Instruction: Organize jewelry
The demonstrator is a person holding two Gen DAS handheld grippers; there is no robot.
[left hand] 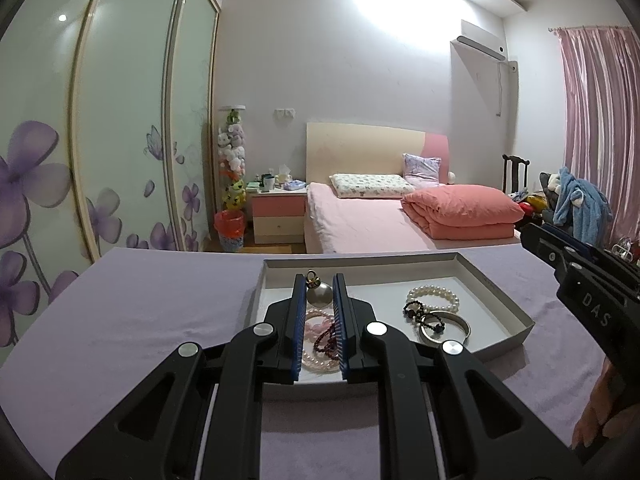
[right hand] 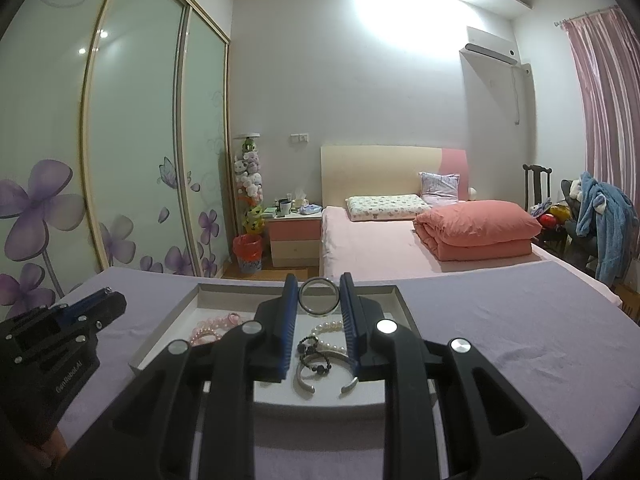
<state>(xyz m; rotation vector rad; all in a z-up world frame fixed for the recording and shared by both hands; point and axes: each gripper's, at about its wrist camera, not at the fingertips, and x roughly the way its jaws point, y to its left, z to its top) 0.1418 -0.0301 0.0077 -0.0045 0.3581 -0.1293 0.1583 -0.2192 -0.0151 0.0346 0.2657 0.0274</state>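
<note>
A pearl pendant (left hand: 319, 295) is clamped between the nearly closed jaws of the left gripper (left hand: 319, 294), at centre frame above the tray (left hand: 496, 300). A ring (right hand: 319, 297) is clamped by the right gripper (right hand: 319, 296). The open bangle (right hand: 326, 376) is shown whole only in the right view, the pink bracelet (left hand: 318, 320) better in the left. Both grippers are held level, pointing forward.

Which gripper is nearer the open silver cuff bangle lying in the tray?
Right. The right gripper, shut on a dark ring, hangs directly above the silver cuff bangle; the left gripper, holding a pearl pendant, is off to its left.

Pink bed (left hand: 360, 220), floral wardrobe (left hand: 100, 140), pink curtain (left hand: 600, 120), white walls.
</note>
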